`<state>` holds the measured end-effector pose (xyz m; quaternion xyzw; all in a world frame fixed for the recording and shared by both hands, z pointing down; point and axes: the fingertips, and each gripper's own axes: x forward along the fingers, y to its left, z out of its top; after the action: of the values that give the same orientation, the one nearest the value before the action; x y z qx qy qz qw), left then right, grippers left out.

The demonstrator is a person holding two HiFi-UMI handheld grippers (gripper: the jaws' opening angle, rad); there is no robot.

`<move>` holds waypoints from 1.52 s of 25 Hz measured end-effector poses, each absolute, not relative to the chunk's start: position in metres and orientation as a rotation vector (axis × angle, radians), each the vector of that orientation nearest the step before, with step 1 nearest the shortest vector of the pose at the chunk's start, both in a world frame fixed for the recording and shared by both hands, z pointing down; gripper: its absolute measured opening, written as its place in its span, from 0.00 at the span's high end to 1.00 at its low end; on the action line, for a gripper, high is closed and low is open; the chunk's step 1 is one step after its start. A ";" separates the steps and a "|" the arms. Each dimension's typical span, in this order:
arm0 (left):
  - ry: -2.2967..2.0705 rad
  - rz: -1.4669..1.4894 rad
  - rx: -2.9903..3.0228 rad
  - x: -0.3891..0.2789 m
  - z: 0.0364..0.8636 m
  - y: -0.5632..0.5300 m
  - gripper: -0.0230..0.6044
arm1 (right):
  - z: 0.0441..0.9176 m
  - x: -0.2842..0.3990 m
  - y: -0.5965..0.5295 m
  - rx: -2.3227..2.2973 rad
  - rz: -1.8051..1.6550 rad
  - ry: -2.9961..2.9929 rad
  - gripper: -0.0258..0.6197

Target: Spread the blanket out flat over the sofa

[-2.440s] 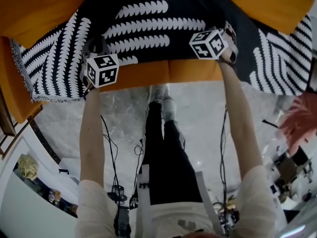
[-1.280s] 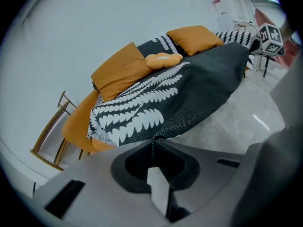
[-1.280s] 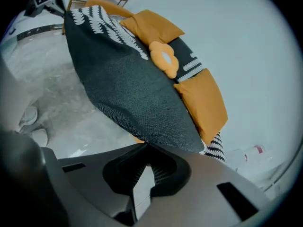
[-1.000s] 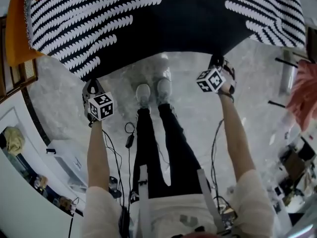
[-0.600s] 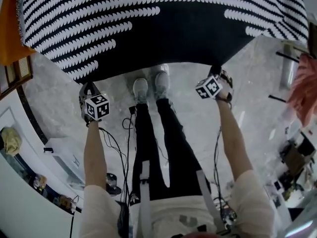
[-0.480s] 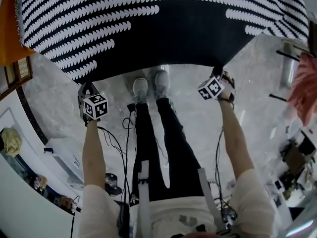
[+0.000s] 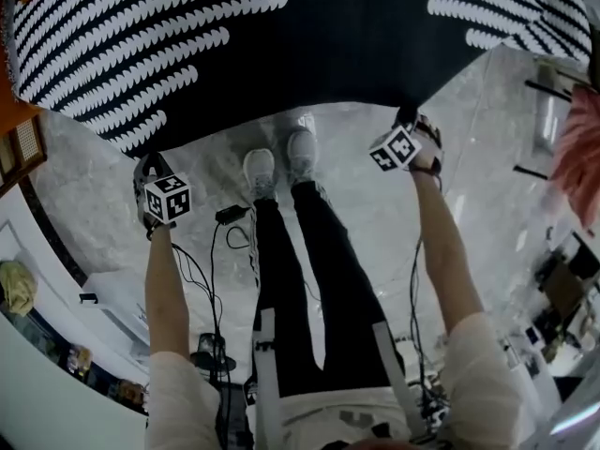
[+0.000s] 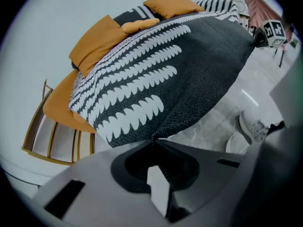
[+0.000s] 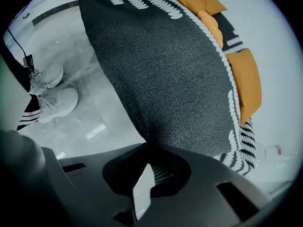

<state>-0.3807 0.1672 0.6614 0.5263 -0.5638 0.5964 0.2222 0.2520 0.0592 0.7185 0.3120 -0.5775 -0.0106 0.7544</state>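
From where I stand, the job looks well on its way but not finished. The blanket (image 7: 309,54), dark with white leaf-like stripes, is opened out to its full width and reaches up over the sofa (image 8: 97,37) toward the back cushions. In the left gripper view orange cushions poke out at the far end and along the left side, so that part of the sofa is bare. The near edge is not lying down yet: it is held up in the air, stretched in a shallow curve between the two grippers. It hangs out over the grey stone floor (image 7: 356,214), in front of the person's shoes (image 7: 258,172).

What is left, I would say, is to bring that front edge down over the seat front, let go of both corners, and smooth any slack. I cannot tell from here how evenly the far side sits.

The left gripper (image 7: 145,165) has its jaws pressed together on the blanket's near left corner. In its own view the cloth fans out from the point where the jaws meet (image 8: 152,140). The right gripper (image 7: 410,120) is likewise clamped on the near right corner, with the dark weave running straight into its closed jaws (image 9: 147,145). Neither gripper touches anything else.
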 end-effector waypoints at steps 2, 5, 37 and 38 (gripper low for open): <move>-1.573 1.632 1.460 -0.385 0.679 0.159 0.93 | 0.730 0.252 0.049 0.699 -0.030 -1.266 0.94; -1.590 1.601 1.472 -0.389 0.703 0.139 0.93 | 0.741 0.250 0.026 0.729 -0.051 -1.264 0.94; -2.087 0.826 1.692 -0.325 0.344 0.000 0.73 | 0.407 0.154 -0.036 1.379 0.144 -1.531 0.78; -2.106 0.768 1.708 -0.321 0.310 -0.003 0.74 | 0.376 0.149 -0.038 1.418 0.144 -1.551 0.78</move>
<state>-0.3205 -0.0034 0.3103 0.5981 -0.7376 0.2688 0.1611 0.1491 -0.0382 0.3765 0.5849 -0.6398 0.0595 0.4950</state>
